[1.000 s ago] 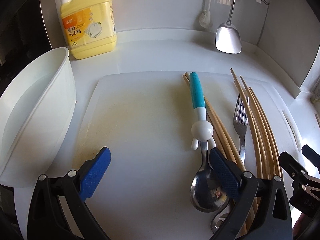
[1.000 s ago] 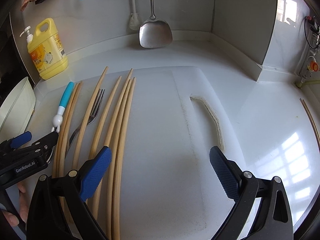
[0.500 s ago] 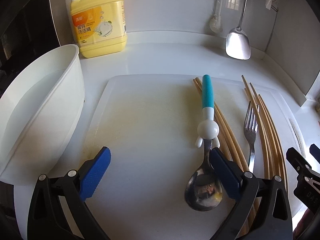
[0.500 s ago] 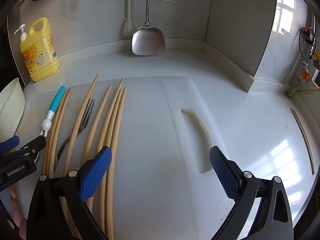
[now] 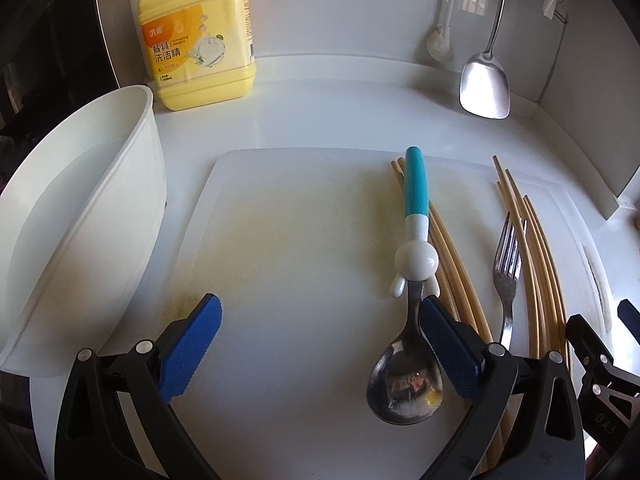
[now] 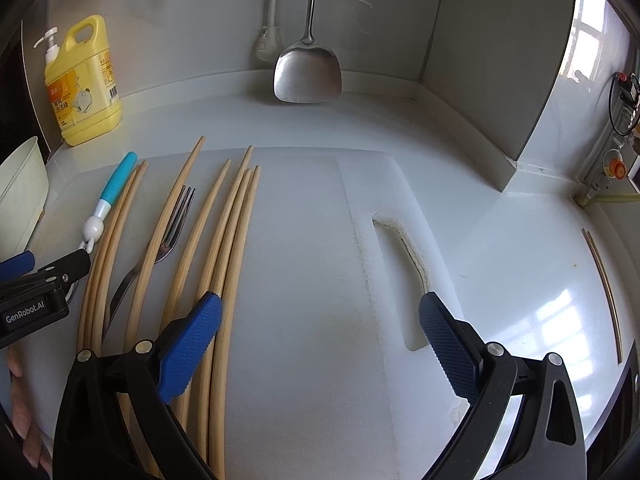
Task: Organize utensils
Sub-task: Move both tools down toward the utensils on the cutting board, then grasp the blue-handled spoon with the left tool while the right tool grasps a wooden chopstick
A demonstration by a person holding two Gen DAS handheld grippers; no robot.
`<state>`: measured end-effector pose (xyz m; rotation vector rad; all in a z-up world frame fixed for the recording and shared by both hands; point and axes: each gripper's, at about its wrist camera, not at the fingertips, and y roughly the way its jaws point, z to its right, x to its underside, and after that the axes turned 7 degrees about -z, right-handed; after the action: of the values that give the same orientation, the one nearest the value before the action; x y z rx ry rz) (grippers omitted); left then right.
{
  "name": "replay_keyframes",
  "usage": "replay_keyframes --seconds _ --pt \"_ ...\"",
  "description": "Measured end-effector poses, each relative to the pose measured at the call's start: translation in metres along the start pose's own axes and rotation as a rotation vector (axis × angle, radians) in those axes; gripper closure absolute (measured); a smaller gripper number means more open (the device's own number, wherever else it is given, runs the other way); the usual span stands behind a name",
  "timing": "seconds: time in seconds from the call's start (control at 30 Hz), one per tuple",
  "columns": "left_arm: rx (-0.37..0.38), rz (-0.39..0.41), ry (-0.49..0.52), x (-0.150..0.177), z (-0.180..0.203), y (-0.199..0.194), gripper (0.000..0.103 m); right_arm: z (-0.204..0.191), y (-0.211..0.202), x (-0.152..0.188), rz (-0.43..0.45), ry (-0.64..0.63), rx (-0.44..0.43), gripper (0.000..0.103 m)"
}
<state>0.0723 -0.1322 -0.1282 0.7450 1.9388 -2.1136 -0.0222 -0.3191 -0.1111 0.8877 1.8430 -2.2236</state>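
A spoon with a teal and white handle [image 5: 415,216] lies on the white cutting board [image 5: 280,240]; its metal bowl [image 5: 404,384] sits just left of my left gripper's right finger [image 5: 448,344]. My left gripper [image 5: 316,344] is open and empty above the board. Several bamboo chopsticks [image 5: 452,256] and a metal fork [image 5: 506,264] lie right of the spoon. In the right wrist view my right gripper [image 6: 320,344] is open and empty; its left finger [image 6: 188,344] hovers over chopsticks [image 6: 224,248]. The fork [image 6: 168,236] and spoon [image 6: 108,200] lie further left.
A white tub [image 5: 72,224] stands left of the board. A yellow dish-soap bottle [image 5: 196,36] stands at the back wall. A metal spatula [image 6: 307,68] and a brush [image 6: 266,40] hang on the wall. The board's handle slot [image 6: 404,256] is on its right.
Both grippers have pulled back and shifted slightly; the spoon now sits more inside the left gripper's span. Both grippers stay open.
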Motion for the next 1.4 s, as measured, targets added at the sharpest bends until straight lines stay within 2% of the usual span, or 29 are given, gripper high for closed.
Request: replay_keyframes --seconds 0.13,0.43,0.67,0.9,0.97,1.1,1.2,1.27,1.4 --pt "-0.003 -0.010 -0.003 -0.004 0.002 0.002 0.005 -0.005 0.004 0.002 -0.017 -0.033 0.007 0.009" --pt "-0.014 -0.004 -0.033 -0.001 -0.008 0.000 0.005 -0.001 0.003 0.002 -0.013 -0.022 0.002 0.009" --pt "-0.011 -0.010 0.023 -0.009 0.005 0.002 0.006 -0.002 0.005 0.000 -0.011 -0.025 -0.012 0.009" --pt "0.019 0.008 0.031 -0.012 0.009 0.005 0.009 -0.003 0.007 0.001 -0.005 -0.019 -0.040 0.011" --pt "0.025 0.022 0.037 -0.011 0.012 0.003 0.020 -0.003 0.008 0.000 -0.005 -0.013 -0.052 0.011" --pt "0.033 0.039 0.040 -0.011 0.018 -0.001 0.034 -0.005 0.008 0.000 -0.001 -0.016 -0.062 0.012" --pt "0.050 0.055 0.044 -0.012 0.019 -0.003 0.057 -0.006 0.008 0.001 -0.002 -0.013 -0.083 0.016" --pt "0.066 0.061 0.049 -0.012 0.019 -0.004 0.082 -0.007 0.007 0.001 0.000 -0.019 -0.086 0.018" --pt "0.099 0.073 0.051 -0.009 0.014 -0.005 0.084 -0.010 0.007 0.001 0.001 -0.022 -0.119 0.029"
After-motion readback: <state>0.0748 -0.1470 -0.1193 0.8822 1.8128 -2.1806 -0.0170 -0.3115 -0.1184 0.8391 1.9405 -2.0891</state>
